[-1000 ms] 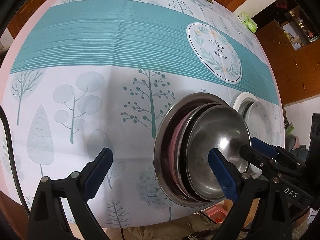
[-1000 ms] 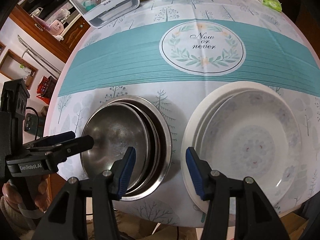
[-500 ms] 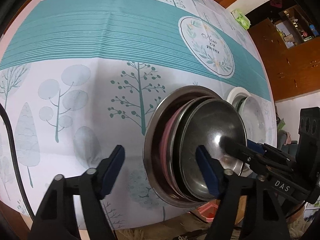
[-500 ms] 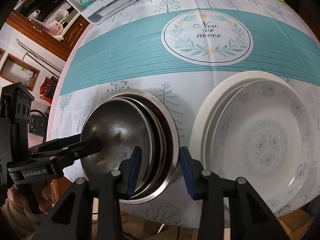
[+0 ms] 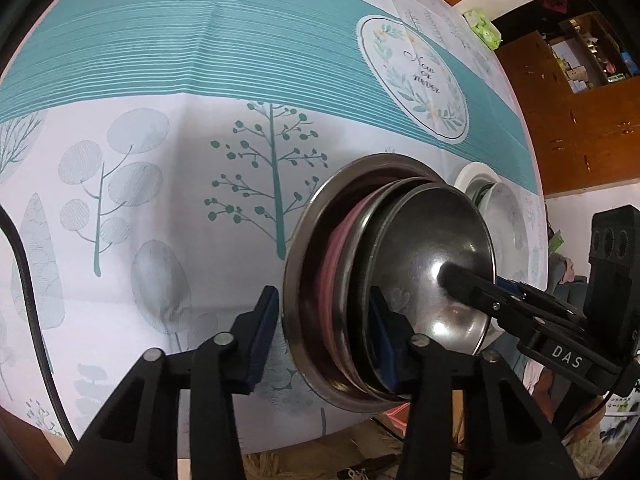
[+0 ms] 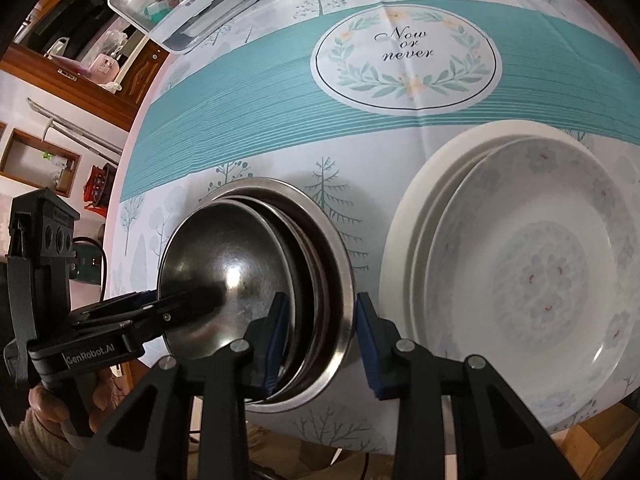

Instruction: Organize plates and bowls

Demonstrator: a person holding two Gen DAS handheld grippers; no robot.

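Both grippers had closed in on the nested steel bowls (image 6: 256, 292) since the earlier frame. Left gripper (image 5: 324, 334) and right gripper (image 6: 318, 338) each straddled the stack's rim, partly open, gripping nothing yet. White plates (image 6: 532, 280) sat just beside, near the table edge.

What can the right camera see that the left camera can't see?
Only the right wrist view shows the clear plastic box at the table's far edge and the flowery white plate from above. Only the left wrist view shows a pink rim inside the metal stack and the wooden cabinet. Both show the stacked metal bowls, the "Now or never" tablecloth, and both grippers straddling the stack's rims: left gripper, right gripper.
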